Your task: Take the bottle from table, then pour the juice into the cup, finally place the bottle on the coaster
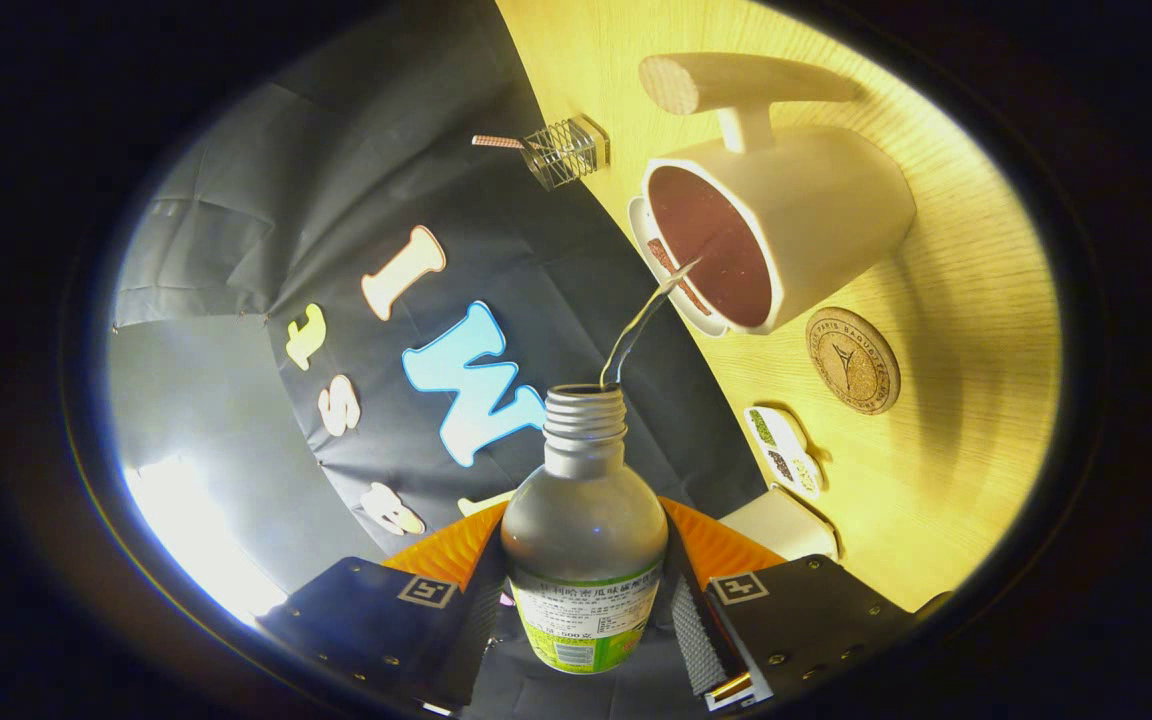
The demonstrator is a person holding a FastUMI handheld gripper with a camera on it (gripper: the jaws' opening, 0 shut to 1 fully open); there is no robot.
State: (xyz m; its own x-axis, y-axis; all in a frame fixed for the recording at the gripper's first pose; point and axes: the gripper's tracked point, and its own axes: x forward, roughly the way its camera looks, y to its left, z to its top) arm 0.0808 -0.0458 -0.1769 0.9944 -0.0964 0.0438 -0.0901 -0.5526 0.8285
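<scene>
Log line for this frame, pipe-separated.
phase: pouring | gripper: shut on bottle, tilted | stream entering cup | coaster beside cup: bare

Cork coaster (852,360) reads "PARIS BAGUETTE" around a tower emblem. The gripper (584,600) fingers, clamped on the bottle (584,510), each carry a square coded marker.

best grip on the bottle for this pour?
The one it has: the bottle is held at its labelled body, below the shoulder, a finger on each side. The wall there is wide and straight; the neck is narrow and threaded. Side-on leaves the mouth free for the juice streaming into the cup.
</scene>
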